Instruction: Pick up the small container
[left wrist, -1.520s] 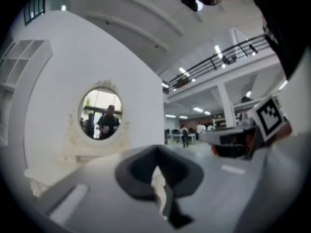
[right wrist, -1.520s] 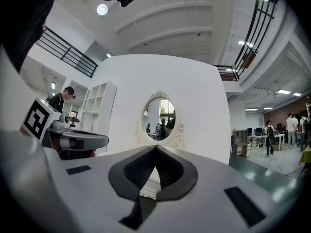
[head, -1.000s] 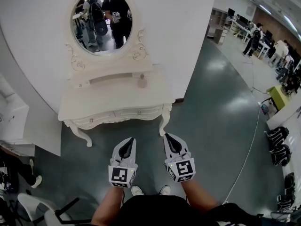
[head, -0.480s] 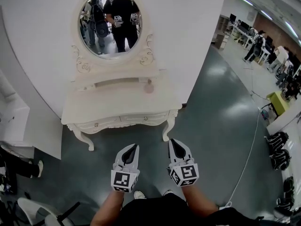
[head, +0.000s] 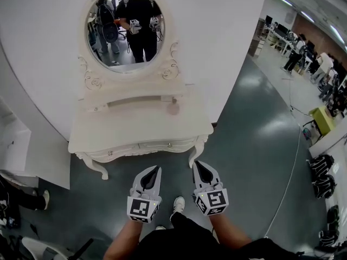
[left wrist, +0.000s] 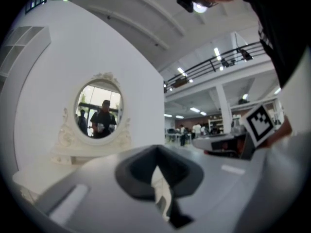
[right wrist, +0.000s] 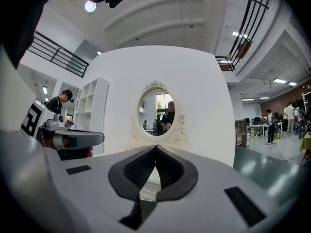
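Observation:
The small container, a round pinkish pot, stands on the white dressing table at the right of the table's top, below the oval mirror. Both grippers hang in front of the table over the floor, well short of the container. My left gripper is shut with nothing in it; its jaws meet at the tip in the left gripper view. My right gripper is likewise shut and empty. The mirror shows ahead of the right gripper, reflecting the person.
A white cabinet stands left of the table. On the grey-green floor at the right run a cable, black bags and a yellow-green box. People stand at desks far right. The person's shoe shows between the grippers.
The table and mirror have come nearer and lower in the head view as the person steps forward. Both grippers stay shut, side by side, now close to the table's front edge.

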{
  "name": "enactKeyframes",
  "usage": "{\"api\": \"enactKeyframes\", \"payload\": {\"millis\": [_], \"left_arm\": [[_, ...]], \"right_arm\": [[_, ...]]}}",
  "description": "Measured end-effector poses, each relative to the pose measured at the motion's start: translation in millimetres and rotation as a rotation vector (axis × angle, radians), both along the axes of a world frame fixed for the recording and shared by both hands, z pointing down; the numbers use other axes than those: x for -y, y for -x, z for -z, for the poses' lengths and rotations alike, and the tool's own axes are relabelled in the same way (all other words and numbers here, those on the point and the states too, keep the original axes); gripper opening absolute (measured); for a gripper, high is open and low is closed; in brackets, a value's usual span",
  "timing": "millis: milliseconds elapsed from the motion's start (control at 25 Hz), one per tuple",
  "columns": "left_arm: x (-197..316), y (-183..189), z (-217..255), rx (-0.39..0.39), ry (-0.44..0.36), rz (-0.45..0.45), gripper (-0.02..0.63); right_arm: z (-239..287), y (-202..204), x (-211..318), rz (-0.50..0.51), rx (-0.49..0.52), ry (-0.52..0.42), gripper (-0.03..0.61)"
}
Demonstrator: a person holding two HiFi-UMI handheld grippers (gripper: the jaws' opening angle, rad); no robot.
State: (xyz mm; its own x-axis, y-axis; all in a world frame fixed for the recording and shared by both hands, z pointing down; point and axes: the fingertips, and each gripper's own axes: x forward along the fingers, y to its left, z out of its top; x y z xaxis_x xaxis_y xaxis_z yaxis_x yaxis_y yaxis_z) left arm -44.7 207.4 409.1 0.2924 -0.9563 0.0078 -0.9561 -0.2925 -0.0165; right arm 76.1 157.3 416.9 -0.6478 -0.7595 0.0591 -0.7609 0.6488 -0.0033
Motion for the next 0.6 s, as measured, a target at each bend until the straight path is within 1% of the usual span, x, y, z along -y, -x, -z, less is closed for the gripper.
{"api": "enactKeyframes", "payload": {"millis": [120,240,320,480,600], "left_arm": [[34,5,-3,0.010,0.010,0.000,0.002],[74,7,-2,-0.005,0.024,-0.002,0.002],[99,8,-1,0.001,0.034,0.005,0.002],[141,5,-5,0.026,0.056,0.010,0.002],[167,2,-8,0.029,0.064,0.016,0.002]], "right_arm": [[3,11,38,0.021,0.025,0.002,0.005],[4,12,84,0.025,0.102,0.062,0.005],[4,11,113,0.021,0.127,0.085,0.005],[2,1,156,0.011,0.131,0.090,0.005],[-1,-5,181,0.012,0.123,0.090,0.005]]}}
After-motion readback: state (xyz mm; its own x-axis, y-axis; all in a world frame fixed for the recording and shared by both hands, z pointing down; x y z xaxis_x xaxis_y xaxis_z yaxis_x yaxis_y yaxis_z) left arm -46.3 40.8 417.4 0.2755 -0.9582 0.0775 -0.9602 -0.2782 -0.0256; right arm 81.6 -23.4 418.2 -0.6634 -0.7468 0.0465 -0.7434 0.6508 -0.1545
